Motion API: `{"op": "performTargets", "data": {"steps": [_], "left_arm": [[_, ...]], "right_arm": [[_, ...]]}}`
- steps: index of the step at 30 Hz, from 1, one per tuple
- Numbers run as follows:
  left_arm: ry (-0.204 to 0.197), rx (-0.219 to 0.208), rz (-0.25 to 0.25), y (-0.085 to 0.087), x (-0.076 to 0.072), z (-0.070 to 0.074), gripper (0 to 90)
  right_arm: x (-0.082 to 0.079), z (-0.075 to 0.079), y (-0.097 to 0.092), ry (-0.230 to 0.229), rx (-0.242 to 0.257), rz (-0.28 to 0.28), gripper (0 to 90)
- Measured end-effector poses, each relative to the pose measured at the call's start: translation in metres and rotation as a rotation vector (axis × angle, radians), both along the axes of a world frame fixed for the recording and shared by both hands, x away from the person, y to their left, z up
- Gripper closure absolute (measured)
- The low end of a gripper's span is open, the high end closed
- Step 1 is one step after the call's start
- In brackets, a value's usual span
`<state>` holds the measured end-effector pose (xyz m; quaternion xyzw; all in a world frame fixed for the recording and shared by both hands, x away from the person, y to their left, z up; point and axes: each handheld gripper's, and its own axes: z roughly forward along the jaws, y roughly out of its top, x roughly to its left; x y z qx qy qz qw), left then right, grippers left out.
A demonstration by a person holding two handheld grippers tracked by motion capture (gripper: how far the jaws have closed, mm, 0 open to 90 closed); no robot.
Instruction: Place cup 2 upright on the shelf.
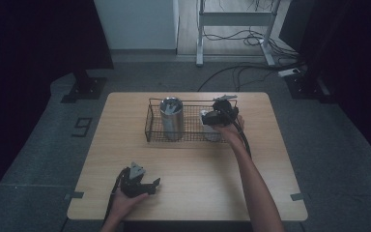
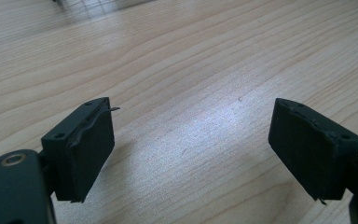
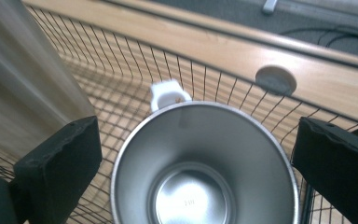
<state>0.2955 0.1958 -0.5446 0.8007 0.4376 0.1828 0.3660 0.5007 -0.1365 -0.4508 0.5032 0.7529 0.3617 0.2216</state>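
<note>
My right gripper [image 3: 196, 163] stands with its jaws spread wide either side of the steel cup [image 3: 205, 163], gripping nothing; I judge they straddle its rim ready to close; the cup sits in the wire basket [image 1: 154, 123], its white handle [image 3: 168, 94] toward the basket's far wall, a taller steel tumbler [image 1: 171, 118] standing beside it; my left gripper [image 2: 191, 154] gapes empty over the table [image 2: 191, 56], well short of the basket, parked clear.

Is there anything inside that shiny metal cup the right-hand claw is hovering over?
No. In the right gripper view the steel cup is open-topped and its bare, shiny bottom shows with nothing in it.
</note>
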Motion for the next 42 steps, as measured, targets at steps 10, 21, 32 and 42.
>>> {"op": "performTargets", "data": {"steps": [10, 21, 32, 42], "left_arm": [[0.004, -0.001, 0.002, 0.000, 0.000, 0.000, 14.6], [0.009, -0.003, 0.010, 0.001, 0.001, 0.000, 14.6], [0.020, 0.009, 0.018, -0.001, 0.002, -0.001, 14.5], [0.027, 0.010, 0.033, 0.000, 0.003, -0.001, 14.6]], "right_arm": [[-0.018, 0.015, -0.002, -0.059, 0.040, 0.031, 5.6], [-0.053, 0.019, -0.019, -0.110, 0.085, 0.065, 13.7], [-0.103, 0.015, -0.047, -0.154, 0.107, 0.078, 14.6], [-0.139, 0.008, -0.065, -0.174, 0.140, 0.085, 15.2]]}}
